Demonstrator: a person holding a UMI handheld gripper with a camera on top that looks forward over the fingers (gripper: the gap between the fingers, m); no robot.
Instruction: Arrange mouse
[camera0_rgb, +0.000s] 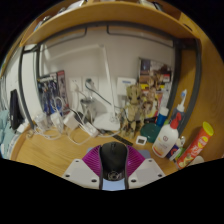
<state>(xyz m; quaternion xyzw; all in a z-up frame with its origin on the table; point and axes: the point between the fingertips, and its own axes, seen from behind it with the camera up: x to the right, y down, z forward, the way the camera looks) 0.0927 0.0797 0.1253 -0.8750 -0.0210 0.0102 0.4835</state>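
Item: mouse (114, 158), black, domed, at 6 o'clock, between the claw (113, 175) fingers. Both pink pads (97, 160) appear to press its flanks; judged gripped, lifted off the surface.

Handling, judged: light, rigid, smooth plastic shell, somewhat slippery; hold at the mid-flanks, clear of the buttons.

Surface: wooden desk (50, 152), bare near the claw.

Room, left to right: tangled white cables (55, 122) at 9 o'clock; white wall behind at 12 o'clock; small figurines (133, 108) at 2 o'clock; white glue bottle (171, 132) and red-and-yellow can (197, 143) at 3 o'clock.
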